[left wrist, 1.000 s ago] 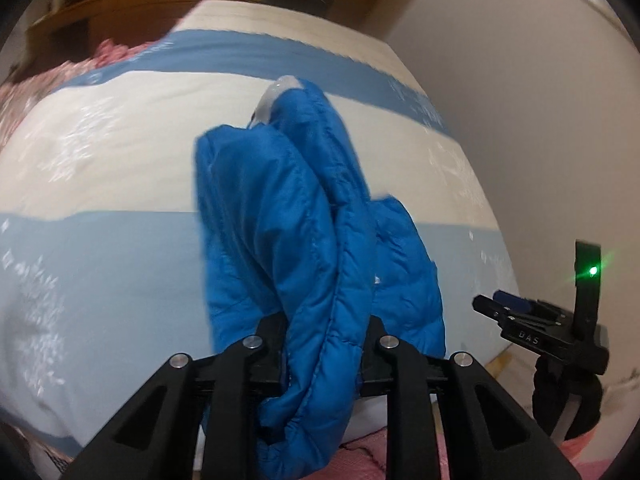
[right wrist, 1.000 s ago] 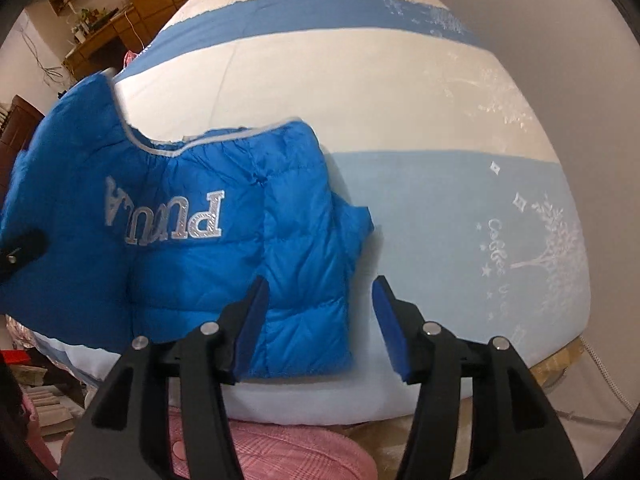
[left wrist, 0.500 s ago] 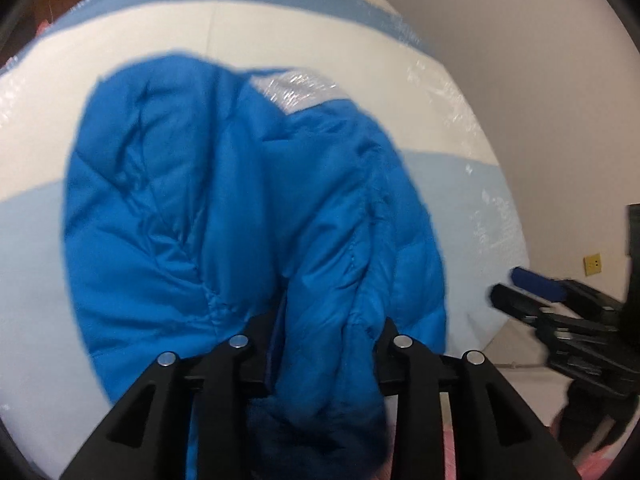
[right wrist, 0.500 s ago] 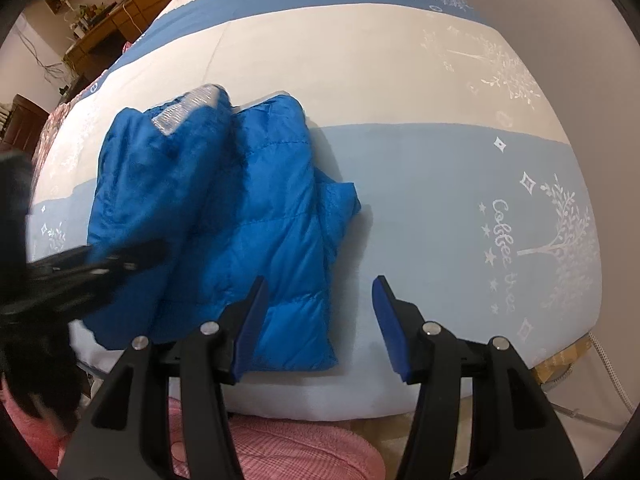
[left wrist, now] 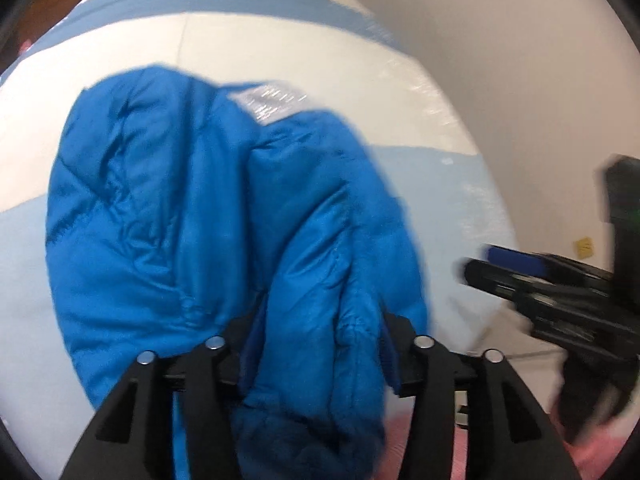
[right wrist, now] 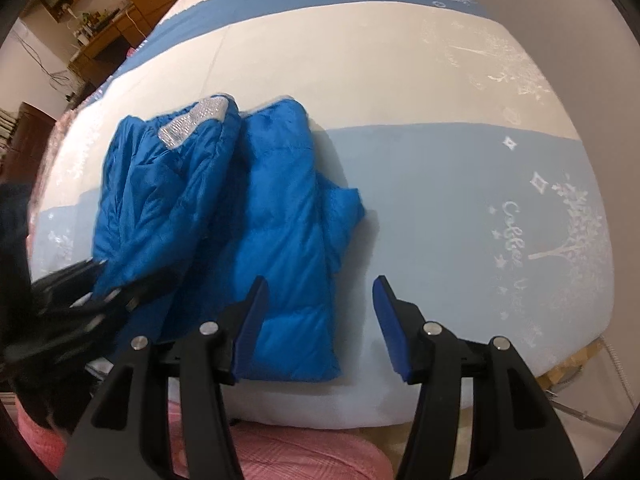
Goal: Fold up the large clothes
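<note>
A puffy quilted blue jacket (right wrist: 224, 216) lies folded on the striped bed (right wrist: 440, 184). The left claw (left wrist: 320, 344), just opening, loosely straddles its hem; the right claw (right wrist: 318, 320) gapes empty.

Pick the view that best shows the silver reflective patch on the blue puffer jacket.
Right wrist view: the silver reflective patch sits sharp and unobstructed on the blue puffer jacket, showing its spot near the far top fold. The left wrist view shows the patch too, but motion-blurred.
</note>
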`<move>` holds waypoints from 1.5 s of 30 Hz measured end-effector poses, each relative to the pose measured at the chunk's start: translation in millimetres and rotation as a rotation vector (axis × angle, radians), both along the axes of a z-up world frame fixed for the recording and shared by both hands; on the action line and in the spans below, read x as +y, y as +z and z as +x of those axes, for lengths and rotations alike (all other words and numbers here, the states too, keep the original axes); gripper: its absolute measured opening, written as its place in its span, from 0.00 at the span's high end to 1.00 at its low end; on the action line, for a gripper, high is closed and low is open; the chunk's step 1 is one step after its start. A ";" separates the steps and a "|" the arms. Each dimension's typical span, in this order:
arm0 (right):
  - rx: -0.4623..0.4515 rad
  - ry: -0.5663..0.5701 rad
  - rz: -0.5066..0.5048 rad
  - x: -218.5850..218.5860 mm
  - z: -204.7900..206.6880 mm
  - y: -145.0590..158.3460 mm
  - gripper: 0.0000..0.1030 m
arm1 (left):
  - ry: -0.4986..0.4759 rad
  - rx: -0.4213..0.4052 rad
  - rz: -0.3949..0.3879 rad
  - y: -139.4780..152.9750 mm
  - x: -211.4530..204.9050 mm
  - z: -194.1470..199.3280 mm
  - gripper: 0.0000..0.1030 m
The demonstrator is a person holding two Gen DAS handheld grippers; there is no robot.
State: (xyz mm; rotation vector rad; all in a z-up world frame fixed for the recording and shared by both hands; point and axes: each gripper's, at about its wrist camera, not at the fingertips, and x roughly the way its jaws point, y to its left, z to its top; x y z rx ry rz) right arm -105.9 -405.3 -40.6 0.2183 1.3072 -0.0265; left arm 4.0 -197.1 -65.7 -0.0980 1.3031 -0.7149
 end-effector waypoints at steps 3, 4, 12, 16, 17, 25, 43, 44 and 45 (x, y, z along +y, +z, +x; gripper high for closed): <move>-0.013 0.010 0.043 2.7 7.7 4.2 0.45 | -0.011 0.048 -0.144 27.9 19.8 -3.9 0.43; -0.022 0.012 0.049 4.6 10.6 6.4 0.42 | -0.013 0.062 -0.206 37.9 29.2 -4.5 0.43; -0.012 0.123 0.121 50.0 42.9 5.3 0.28 | 0.208 -0.141 0.171 41.3 78.3 22.5 0.45; 0.045 0.127 0.117 69.8 60.3 -11.1 0.28 | 0.223 -0.105 0.224 17.7 79.1 35.0 0.45; 0.059 0.122 0.114 72.8 64.4 -15.9 0.28 | 0.230 -0.092 0.230 11.2 80.2 37.4 0.45; 0.135 0.106 0.139 87.2 83.6 -49.9 0.64 | 0.228 -0.076 0.212 -3.5 88.2 44.6 0.46; -0.104 0.136 0.204 48.1 40.8 40.5 0.91 | 0.175 -0.146 0.147 41.8 77.3 9.5 0.47; -0.085 0.115 0.206 39.8 39.6 33.6 0.91 | 0.168 -0.139 0.149 37.8 72.1 10.7 0.47; -0.072 0.102 0.206 35.1 39.4 28.4 0.91 | 0.162 -0.129 0.150 33.4 66.7 11.2 0.47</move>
